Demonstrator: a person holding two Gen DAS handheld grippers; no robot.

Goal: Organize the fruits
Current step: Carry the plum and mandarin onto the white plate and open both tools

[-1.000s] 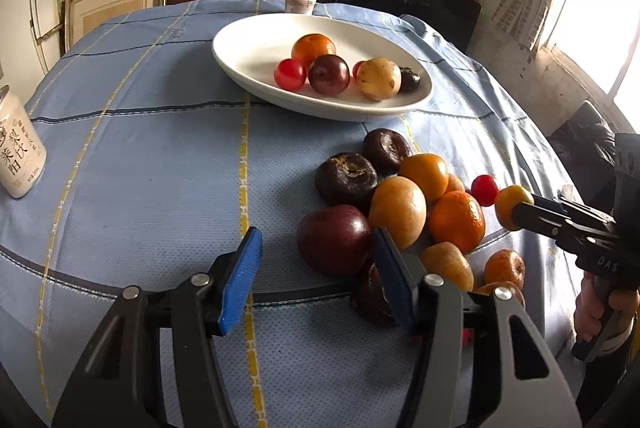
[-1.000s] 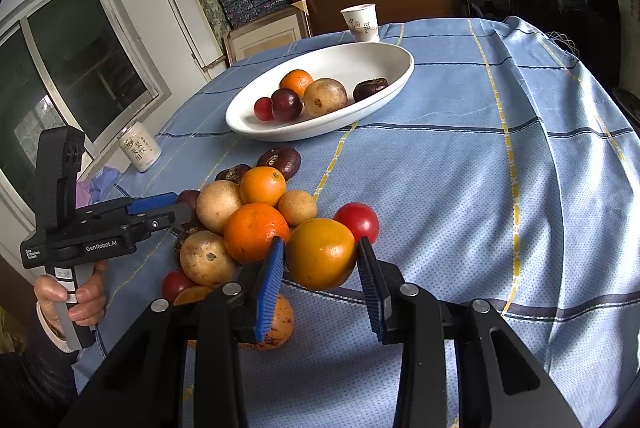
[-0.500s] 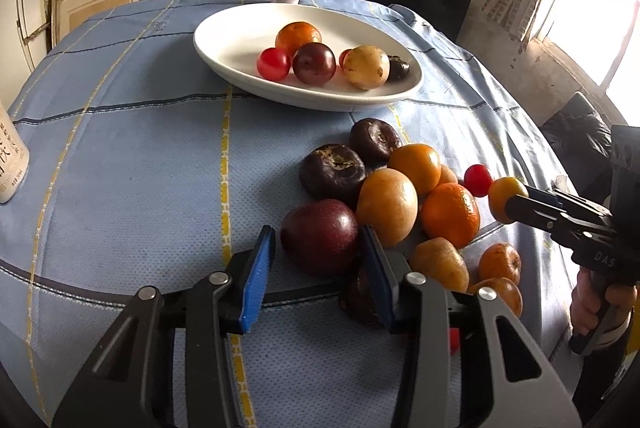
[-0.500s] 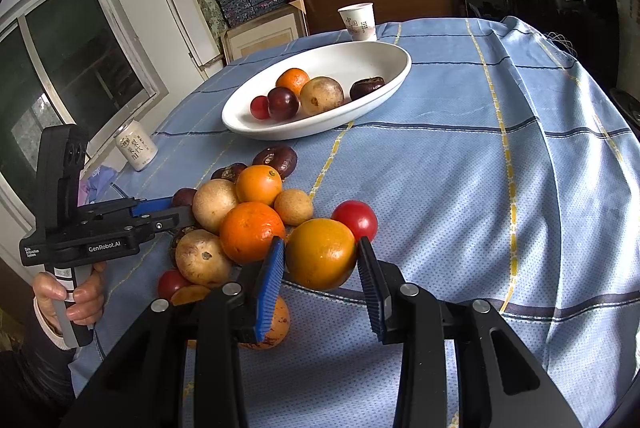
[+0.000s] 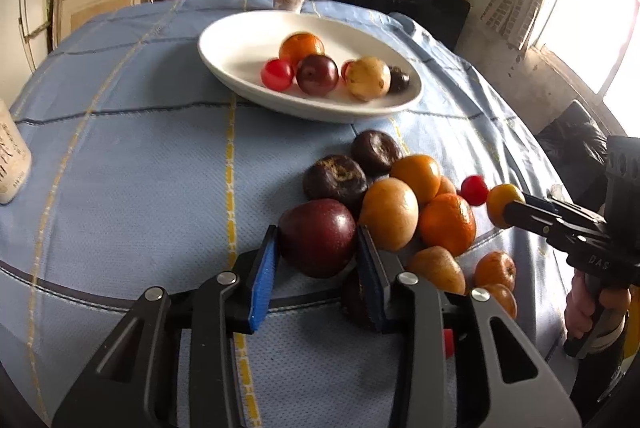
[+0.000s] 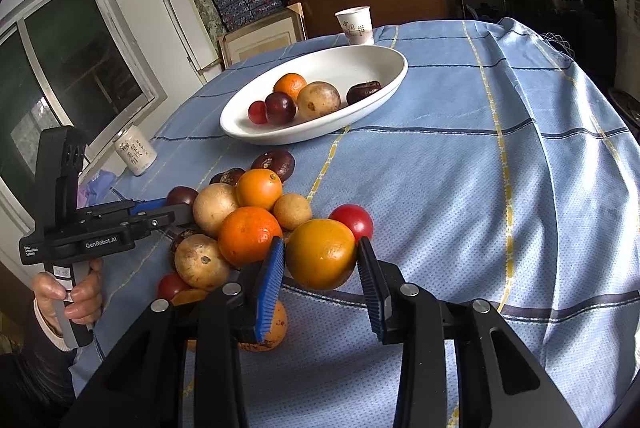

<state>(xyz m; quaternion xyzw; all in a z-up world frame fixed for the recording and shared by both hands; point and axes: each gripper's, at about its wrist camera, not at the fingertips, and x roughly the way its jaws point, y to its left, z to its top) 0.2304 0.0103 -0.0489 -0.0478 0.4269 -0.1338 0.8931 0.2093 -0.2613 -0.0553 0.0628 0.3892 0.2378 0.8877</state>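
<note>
Pick-up step: left gripper [image 5: 316, 256] just closed, pinching plum [image 5: 318, 242]; right gripper [image 6: 320, 268] pinching orange [image 6: 321, 254]; next, lift both clear, carry to bowl [image 5: 236, 48]

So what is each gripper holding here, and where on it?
The left gripper, whose jaws have just been closing, clamps the dark red plum by its two sides. The right gripper grips the yellow-orange fruit across its sides.
</note>
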